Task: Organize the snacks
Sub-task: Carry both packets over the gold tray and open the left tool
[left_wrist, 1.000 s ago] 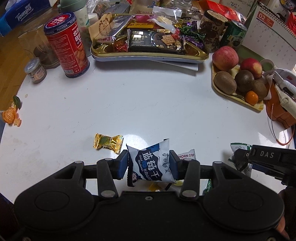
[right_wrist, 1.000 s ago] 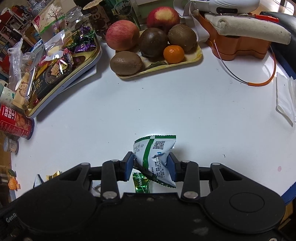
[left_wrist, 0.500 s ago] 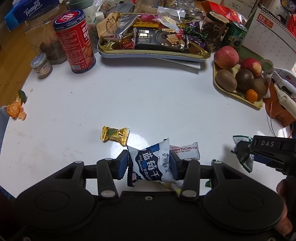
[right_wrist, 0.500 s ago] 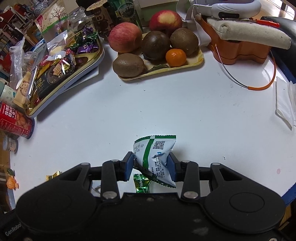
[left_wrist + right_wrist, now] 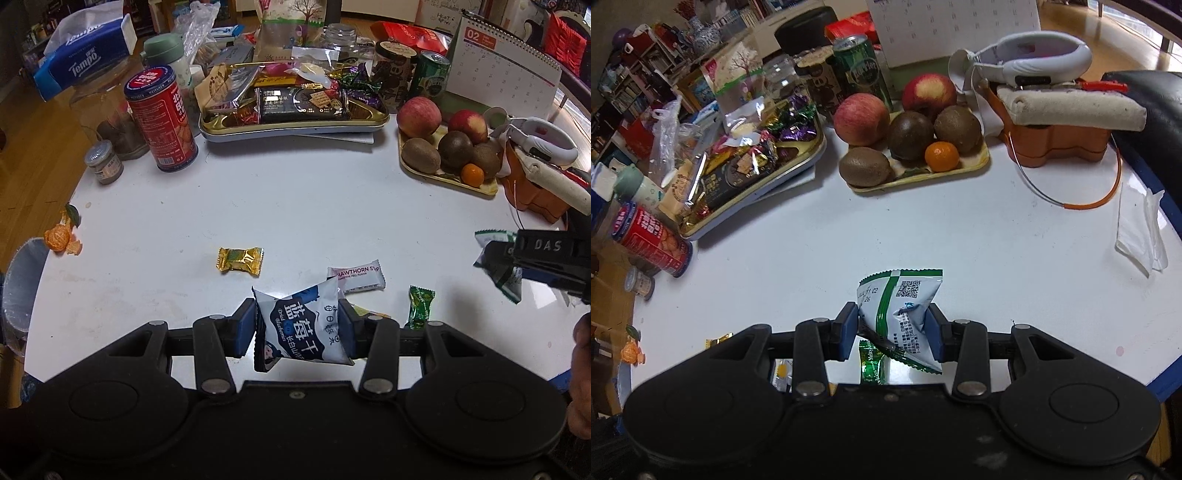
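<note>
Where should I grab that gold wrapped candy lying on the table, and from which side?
The gold candy lies flat, its crimped ends pointing left and right. Come straight down with a hand-held gripper and pinch across the plump middle, one finger on the far long edge, one on the near. The crimped ends would probably slip.

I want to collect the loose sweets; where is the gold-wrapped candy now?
In the left wrist view, the gold-wrapped candy lies on the white table, ahead-left of the left gripper, left of the hawthorn strip.

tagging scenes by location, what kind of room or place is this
Most likely a lived-in home, a dining or living room. A white round table carries a snack tray, a fruit tray and a desk calendar; crowded bookshelves stand behind.
</note>
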Available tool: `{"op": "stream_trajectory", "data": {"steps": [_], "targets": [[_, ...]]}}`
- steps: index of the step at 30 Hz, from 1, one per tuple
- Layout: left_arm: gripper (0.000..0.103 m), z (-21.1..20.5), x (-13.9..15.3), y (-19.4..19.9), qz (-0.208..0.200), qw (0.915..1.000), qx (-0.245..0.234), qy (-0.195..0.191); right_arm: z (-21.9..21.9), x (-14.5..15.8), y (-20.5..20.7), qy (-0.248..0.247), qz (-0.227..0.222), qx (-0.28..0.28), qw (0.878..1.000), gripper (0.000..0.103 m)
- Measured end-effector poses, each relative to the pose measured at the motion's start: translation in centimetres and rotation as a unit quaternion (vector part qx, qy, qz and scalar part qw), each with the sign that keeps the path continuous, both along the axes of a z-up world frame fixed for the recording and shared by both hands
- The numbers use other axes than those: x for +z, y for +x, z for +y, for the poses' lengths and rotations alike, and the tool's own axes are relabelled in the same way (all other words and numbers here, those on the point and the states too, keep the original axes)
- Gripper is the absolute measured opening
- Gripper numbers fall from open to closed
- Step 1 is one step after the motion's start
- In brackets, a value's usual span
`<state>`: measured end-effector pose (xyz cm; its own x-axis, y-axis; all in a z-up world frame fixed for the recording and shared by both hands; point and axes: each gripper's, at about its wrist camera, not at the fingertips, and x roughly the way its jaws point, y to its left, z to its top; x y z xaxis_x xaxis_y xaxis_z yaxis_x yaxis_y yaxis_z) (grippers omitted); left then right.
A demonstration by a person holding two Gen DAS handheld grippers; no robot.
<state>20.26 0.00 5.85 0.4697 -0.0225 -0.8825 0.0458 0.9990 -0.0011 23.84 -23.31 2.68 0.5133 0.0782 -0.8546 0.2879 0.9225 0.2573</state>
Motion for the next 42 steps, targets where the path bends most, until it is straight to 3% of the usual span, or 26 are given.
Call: {"op": "stream_trajectory", "data": {"steps": [7, 13, 17, 22, 26, 30, 36, 42], "targets": [[0.053, 1.0, -1.4, -5.3, 0.004, 0.9999, -0.012, -0.01, 1.1, 2.5, -7.0, -0.01, -0.114, 0.035, 0.993, 0.041], [0.053, 2.6, -2.5, -9.3, -0.006, 1.0, 0.002, -0.005, 1.7, 1.5, -13.2, 0.022, -0.136, 0.054, 0.989, 0.041], [0.053, 4.2, -2.6, -11.0, -0.007, 0.9991, 0.025, -0.034, 2.3, 1.1, -17.7, 0.02, -0.157, 0.061, 0.986, 0.041], [0.053, 5.6, -3.2, -12.5, -0.004, 0.9969, 0.058, -0.052, 3.0, 0.3, -21.5, 0.028, -0.164, 0.07, 0.984, 0.041], [0.053, 5.4, -3.6, -12.9, -0.003, 0.9968, 0.058, -0.055, 3.6, -0.5, -23.4, 0.033, -0.152, 0.075, 0.985, 0.041], [0.053, 4.6, -3.5, -12.9, -0.017, 0.9976, 0.052, -0.042, 4.3, -0.8, -24.3, 0.028, -0.152, 0.092, 0.984, 0.041], [0.056, 4.3, -3.0, -12.8, -0.024, 0.996, 0.046, -0.073, 5.2, -1.0, -24.7, 0.023, -0.151, 0.13, 0.98, 0.041], [0.056, 4.1, -3.4, -12.6, -0.016, 0.9968, 0.047, -0.063, 5.9, -1.1, -24.9, 0.008, -0.155, 0.156, 0.975, 0.041]]}}
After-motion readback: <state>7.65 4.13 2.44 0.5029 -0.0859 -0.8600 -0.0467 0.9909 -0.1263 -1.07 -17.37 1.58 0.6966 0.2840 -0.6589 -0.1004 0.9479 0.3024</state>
